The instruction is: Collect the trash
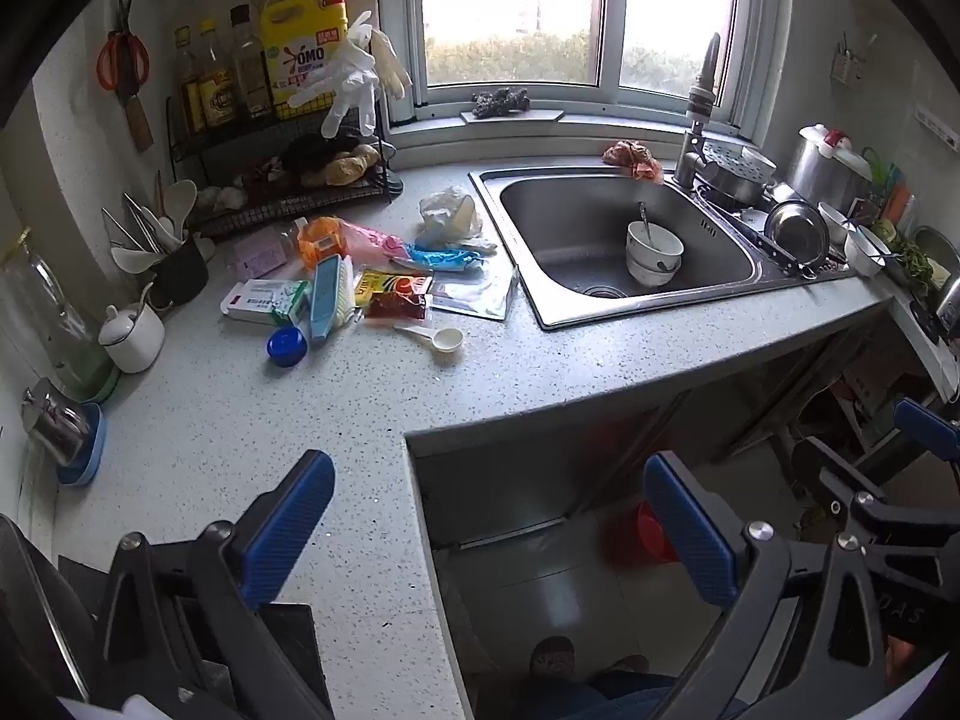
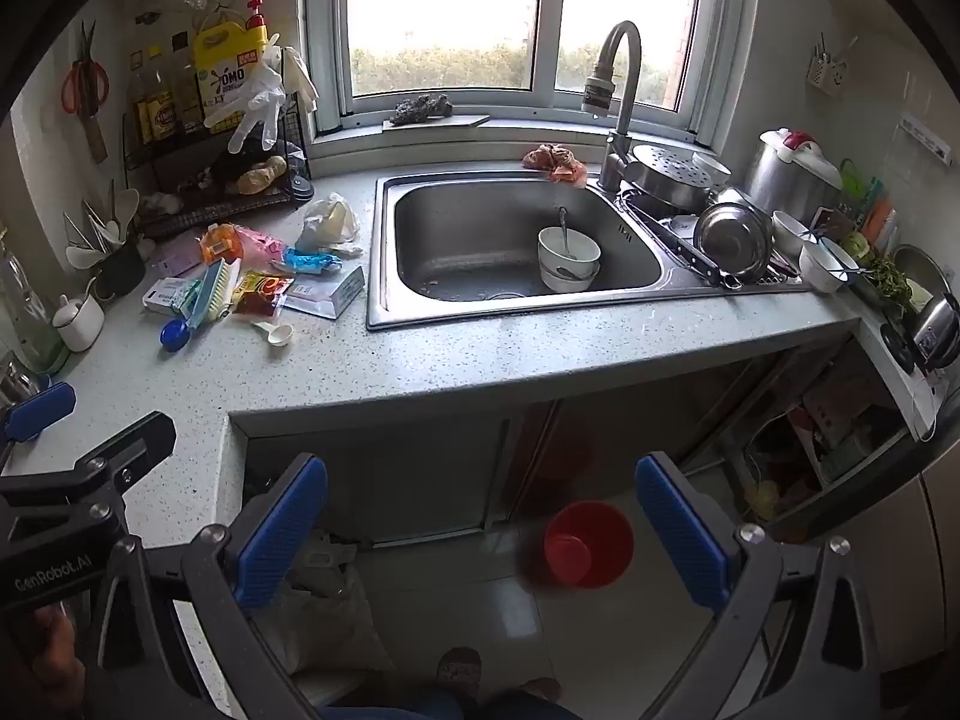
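Left gripper [image 1: 489,531]: jaws spread to their widest, nothing between the blue pads, touching nothing; it hangs over the inner corner of the speckled countertop [image 1: 252,420]. Right gripper [image 2: 480,531]: jaws equally wide, empty, poised over the floor short of the counter's front edge.

Countertop: L-shaped; a bare stretch lies directly ahead of the left gripper, up to the litter.

Steel sink [image 1: 624,240]: ahead and right of the left gripper, straight ahead of the right one; stacked bowls [image 2: 567,258] inside.

Red bucket [image 2: 591,543]: on the floor, between the right gripper's fingers in its view.

Trash pile [image 1: 366,276]: wrappers, cartons, plastic bags, beyond the bare stretch, left of the sink.

White measuring spoon [image 1: 435,336], blue cap [image 1: 287,346]: nearest pieces of the pile.
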`<state>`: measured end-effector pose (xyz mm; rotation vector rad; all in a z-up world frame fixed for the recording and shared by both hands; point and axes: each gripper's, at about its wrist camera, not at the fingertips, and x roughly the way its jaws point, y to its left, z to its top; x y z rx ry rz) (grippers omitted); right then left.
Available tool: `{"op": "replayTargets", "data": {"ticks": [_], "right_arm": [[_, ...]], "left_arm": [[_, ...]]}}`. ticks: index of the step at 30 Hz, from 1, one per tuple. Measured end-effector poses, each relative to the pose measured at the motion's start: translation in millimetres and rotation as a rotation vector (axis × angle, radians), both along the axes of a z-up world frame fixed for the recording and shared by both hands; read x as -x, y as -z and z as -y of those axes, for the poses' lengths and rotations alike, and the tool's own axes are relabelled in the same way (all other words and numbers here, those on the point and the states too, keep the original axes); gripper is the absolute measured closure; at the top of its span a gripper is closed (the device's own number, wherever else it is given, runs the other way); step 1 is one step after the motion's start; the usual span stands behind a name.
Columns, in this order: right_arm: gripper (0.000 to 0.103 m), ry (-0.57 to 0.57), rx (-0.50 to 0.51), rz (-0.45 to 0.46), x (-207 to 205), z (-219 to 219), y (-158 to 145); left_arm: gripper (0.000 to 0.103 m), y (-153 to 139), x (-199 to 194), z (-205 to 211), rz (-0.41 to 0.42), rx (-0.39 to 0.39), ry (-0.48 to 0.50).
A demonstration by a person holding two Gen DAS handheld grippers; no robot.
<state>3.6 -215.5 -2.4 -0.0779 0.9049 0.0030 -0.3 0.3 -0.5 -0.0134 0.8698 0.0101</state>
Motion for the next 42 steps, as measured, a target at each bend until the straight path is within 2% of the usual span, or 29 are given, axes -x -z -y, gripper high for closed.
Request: {"op": "replayTargets", "data": {"ticks": [3, 14, 42], "right_arm": [[0.0, -0.001, -0.004, -0.01, -1.0, -0.3, 0.6], [0.0, -0.005, -0.019, -0.002, -3.1, -2.2, 1.3], [0.0, -0.019, -0.018, -0.007, -4.2, -3.0, 5.5]], "left_arm": [[0.0, 0.9, -3.7, 1.3, -0.026, -0.014, 0.002], [0.0, -2.7, -1.3, 0.0, -0.004, -0.028, 0.002], [0.0, 1.0, -2.4, -4.8, -0.012, -0.027, -0.008]]}}
